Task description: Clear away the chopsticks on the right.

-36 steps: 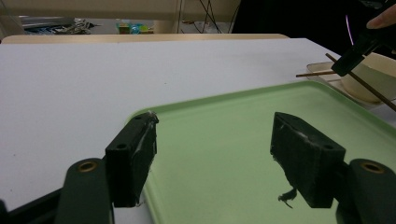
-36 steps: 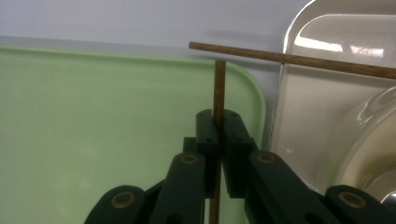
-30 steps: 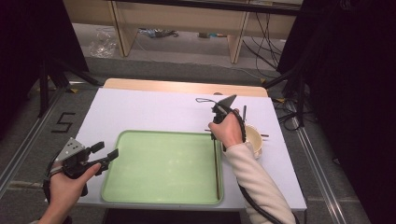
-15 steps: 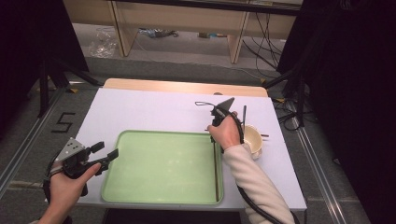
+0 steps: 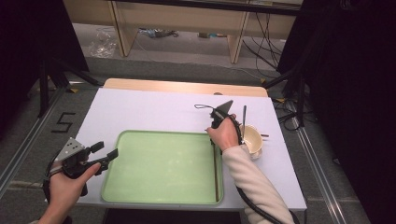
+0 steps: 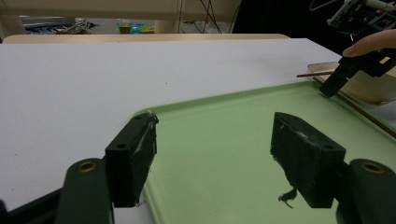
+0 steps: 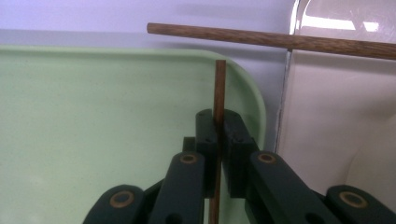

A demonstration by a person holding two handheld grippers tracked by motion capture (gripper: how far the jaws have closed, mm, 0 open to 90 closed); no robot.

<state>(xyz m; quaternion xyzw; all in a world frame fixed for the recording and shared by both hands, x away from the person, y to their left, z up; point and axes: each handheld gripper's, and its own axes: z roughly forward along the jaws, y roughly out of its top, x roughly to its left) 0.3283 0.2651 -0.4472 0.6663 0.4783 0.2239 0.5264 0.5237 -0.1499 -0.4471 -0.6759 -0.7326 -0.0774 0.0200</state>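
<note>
Barely anything has shifted over the last second: the right gripper (image 7: 217,140) has stayed at the right edge of the green tray (image 5: 159,163), its jaws pressed together on a thin brown chopstick (image 7: 219,88), and the hand's small adjustment seems to be settling that stick rather than carrying it anywhere. From above, the chopstick (image 5: 215,168) lies along the tray's right side, running from the far corner toward the near rim, so it looks set down in the tray but not yet released. A second chopstick (image 7: 280,41) rests across the rim of the cream bowl (image 5: 252,139), just right of the tray, apart from the gripped one. The left gripper (image 6: 215,154) has kept still at the tray's near left corner, its jaws spread wide over the rim with nothing between them. By my reading, the first stick is nearly placed; letting go and fetching the one on the bowl would follow.
</note>
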